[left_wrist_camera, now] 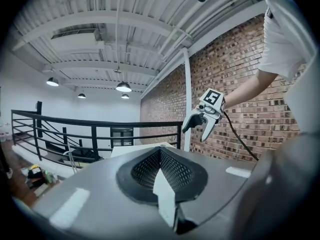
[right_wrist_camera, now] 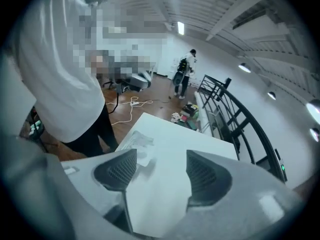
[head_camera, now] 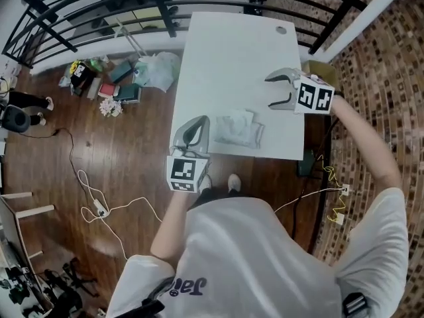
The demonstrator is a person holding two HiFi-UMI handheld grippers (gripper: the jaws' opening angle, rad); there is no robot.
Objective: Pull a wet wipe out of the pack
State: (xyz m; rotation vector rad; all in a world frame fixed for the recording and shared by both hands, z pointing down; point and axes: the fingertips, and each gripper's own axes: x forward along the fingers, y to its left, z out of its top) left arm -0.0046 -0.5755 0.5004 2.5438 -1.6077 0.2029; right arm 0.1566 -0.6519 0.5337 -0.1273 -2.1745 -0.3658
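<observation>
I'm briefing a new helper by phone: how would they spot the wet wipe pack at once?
Find the white rectangular table on the brown wooden floor. Near its front edge, closest to the person, lies the crumpled, whitish translucent plastic wet wipe pack. It is the only loose thing lying on the tabletop, soft and wrinkled against the smooth surface.

The pack (head_camera: 241, 134) of wet wipes lies flat on the white counter (head_camera: 232, 58), near its front edge. It is a pale, crinkled, see-through pouch. A rumpled white wipe (head_camera: 236, 118) rests against its far side, touching it. Whether the wipe is fully out cannot be told.
</observation>
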